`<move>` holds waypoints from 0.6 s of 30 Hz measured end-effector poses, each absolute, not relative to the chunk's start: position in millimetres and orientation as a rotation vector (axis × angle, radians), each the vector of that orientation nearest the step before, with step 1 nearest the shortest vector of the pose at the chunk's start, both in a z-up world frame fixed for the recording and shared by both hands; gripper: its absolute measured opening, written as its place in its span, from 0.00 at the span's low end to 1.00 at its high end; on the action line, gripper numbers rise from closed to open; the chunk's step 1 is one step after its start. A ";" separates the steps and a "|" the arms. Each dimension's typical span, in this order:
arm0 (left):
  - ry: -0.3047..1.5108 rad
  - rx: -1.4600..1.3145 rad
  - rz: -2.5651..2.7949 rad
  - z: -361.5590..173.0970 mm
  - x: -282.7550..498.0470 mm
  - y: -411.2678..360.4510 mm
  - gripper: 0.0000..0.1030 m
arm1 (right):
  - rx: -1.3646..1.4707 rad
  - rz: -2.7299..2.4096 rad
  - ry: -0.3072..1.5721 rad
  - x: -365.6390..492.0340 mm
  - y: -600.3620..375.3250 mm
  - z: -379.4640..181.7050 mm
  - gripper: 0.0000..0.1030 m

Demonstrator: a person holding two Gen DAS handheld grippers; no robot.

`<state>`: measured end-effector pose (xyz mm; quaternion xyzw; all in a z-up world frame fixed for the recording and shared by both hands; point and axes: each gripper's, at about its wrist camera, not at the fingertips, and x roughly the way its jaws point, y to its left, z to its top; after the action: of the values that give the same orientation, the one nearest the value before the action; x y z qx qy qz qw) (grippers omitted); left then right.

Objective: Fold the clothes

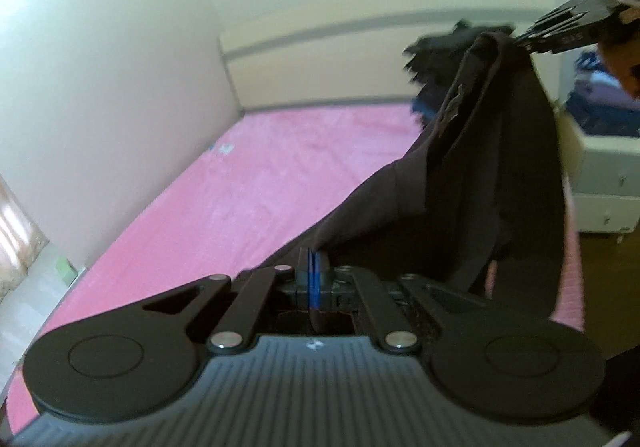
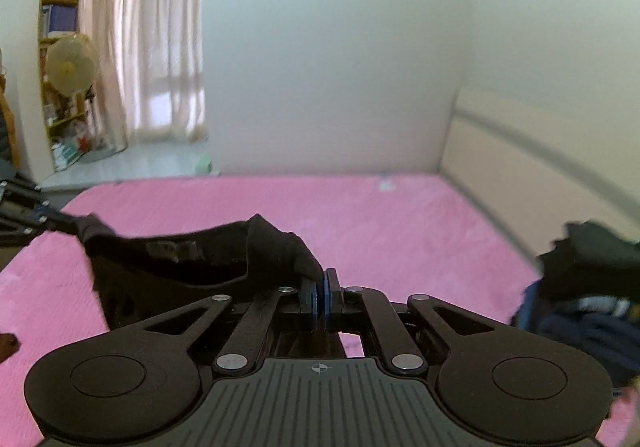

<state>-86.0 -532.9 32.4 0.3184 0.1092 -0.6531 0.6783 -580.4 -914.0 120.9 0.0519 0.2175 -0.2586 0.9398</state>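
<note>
so, garment: a dark garment hangs in the air above the pink bed, stretched between the two grippers, its lower part draping down toward the near edge of the bed.
left gripper: the left gripper has its jaws closed tight on one edge of the cloth; the blue pads are pressed together with fabric between them.
right gripper: the right gripper is likewise pinched shut on another corner, with the cloth bunched up just to the left of its pads.
edge between them: it sags a little and shows a rumpled inner seam, so the span is not taut.
pile: more dark and blue clothes sit heaped at the head end of the bed, near the headboard, apart from the held piece.
step in hand, i'd say: spreading the piece out before laying it down to fold.
doing it well: draw the two grips apart until the top edge runs straight, keep both at even height, then lower onto open pink sheet clear of the heap, letting the hanging end touch first so it lands flat.
</note>
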 end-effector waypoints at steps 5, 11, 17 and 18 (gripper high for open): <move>0.161 0.626 -1.553 75.3 -110.0 -460.3 0.00 | 0.052 -0.641 0.331 -611.4 -824.3 158.9 0.01; 0.025 0.487 -1.555 157.6 -115.6 -392.3 0.00 | -0.067 -0.668 0.198 -621.7 -757.3 226.4 0.01; -0.011 0.385 -1.487 211.6 -94.1 -403.6 0.00 | -0.206 -0.601 0.135 -581.1 -778.2 268.6 0.01; -0.008 0.381 -1.469 215.5 -88.8 -410.6 0.00 | -0.212 -0.574 0.141 -563.7 -795.6 266.7 0.01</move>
<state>-88.8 -410.6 215.5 0.1728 -0.0037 -0.6659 0.7258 -563.7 -795.6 266.7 -0.1044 0.0694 -0.2824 0.9511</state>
